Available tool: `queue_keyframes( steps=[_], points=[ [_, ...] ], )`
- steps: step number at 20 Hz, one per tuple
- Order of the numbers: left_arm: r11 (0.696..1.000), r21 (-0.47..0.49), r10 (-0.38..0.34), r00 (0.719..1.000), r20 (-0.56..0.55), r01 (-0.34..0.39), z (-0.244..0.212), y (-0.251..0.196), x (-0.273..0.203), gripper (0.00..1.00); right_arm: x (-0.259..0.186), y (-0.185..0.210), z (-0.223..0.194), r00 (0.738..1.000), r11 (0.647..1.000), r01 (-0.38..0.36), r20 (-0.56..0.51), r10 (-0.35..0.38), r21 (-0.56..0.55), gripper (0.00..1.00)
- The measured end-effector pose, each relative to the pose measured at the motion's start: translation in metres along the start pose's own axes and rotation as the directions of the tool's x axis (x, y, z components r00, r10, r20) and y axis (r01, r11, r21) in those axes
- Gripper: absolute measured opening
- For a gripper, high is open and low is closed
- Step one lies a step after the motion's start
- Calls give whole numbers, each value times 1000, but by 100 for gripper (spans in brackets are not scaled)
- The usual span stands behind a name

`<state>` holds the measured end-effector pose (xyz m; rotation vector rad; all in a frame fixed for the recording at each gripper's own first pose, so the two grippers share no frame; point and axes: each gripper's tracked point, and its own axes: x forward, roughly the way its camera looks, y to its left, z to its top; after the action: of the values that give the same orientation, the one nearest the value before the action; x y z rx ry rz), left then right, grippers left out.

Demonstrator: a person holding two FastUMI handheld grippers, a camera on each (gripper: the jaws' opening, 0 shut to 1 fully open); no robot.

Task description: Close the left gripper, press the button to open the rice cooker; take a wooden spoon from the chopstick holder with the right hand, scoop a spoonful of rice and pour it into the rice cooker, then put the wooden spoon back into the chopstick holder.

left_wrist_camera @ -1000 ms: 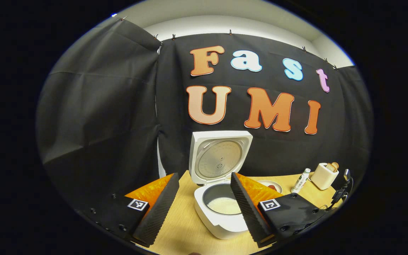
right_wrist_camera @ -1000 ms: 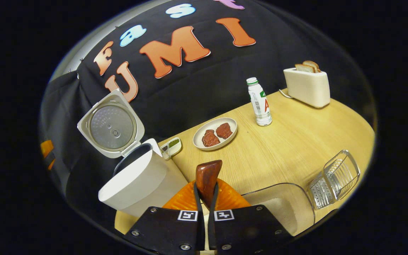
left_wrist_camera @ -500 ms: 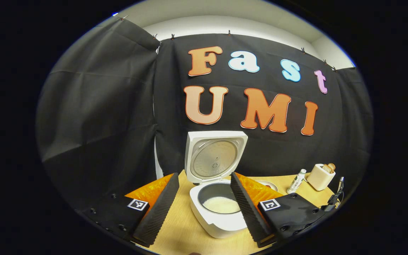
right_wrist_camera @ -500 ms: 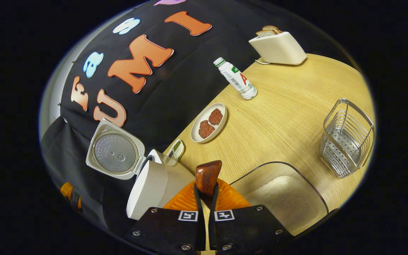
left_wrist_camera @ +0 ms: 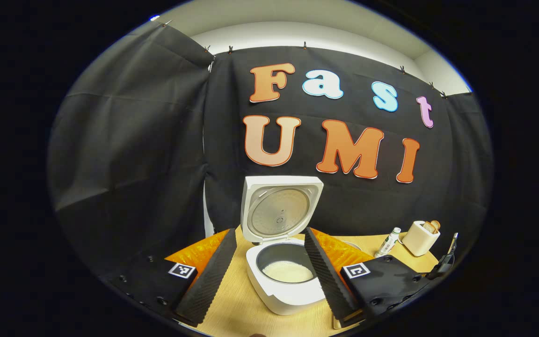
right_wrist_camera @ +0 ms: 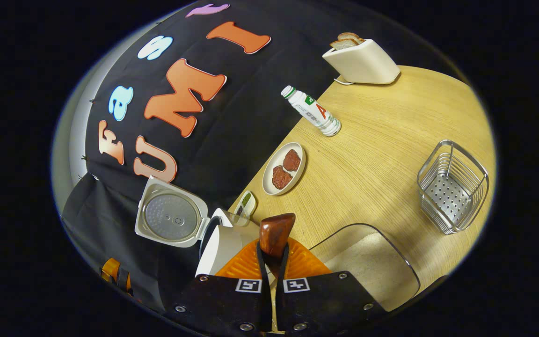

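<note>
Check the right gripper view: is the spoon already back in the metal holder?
No. The wire chopstick holder stands empty on the table, while the right gripper is clamped on the wooden spoon.

Left tool [left_wrist_camera: 265, 274] fingers spread wide apart, right tool [right_wrist_camera: 273, 248] fingers pinched together, view strongly tilted

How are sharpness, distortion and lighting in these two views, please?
Left gripper view: sharp; fisheye bends the table edge; rice cooker evenly lit. Right gripper view: horizon strongly tilted, the toaster and wire basket stay crisp, the wooden spoon close up shows a soft highlight.
</note>
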<state>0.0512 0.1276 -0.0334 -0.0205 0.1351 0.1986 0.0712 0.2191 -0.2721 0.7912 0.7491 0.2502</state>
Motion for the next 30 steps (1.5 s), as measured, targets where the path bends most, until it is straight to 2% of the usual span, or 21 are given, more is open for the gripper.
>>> queue_keyframes(
  steps=[9, 16, 19, 30],
  points=[
    [999, -11, 44, 999, -4, -44, 7, 9, 3, 99, -11, -1, 31, 1000, 998, 6, 6, -6, 60, 3],
    [1000, 12, 25, 1000, -7, -25, 13, 6, 20, 99, -13, 13, 47, 1000, 995, 16, 18, -17, 101, 2],
    [1000, 10, 16, 1000, -11, -16, 12, 7, 25, 99, -15, 32, 51, 1000, 995, 4, 14, -5, 102, 3],
    [1000, -7, 23, 1000, -9, -23, 16, 29, 34, 99, -3, 127, 75, 992, 978, -119, 59, 110, 173, 2]
  ],
)
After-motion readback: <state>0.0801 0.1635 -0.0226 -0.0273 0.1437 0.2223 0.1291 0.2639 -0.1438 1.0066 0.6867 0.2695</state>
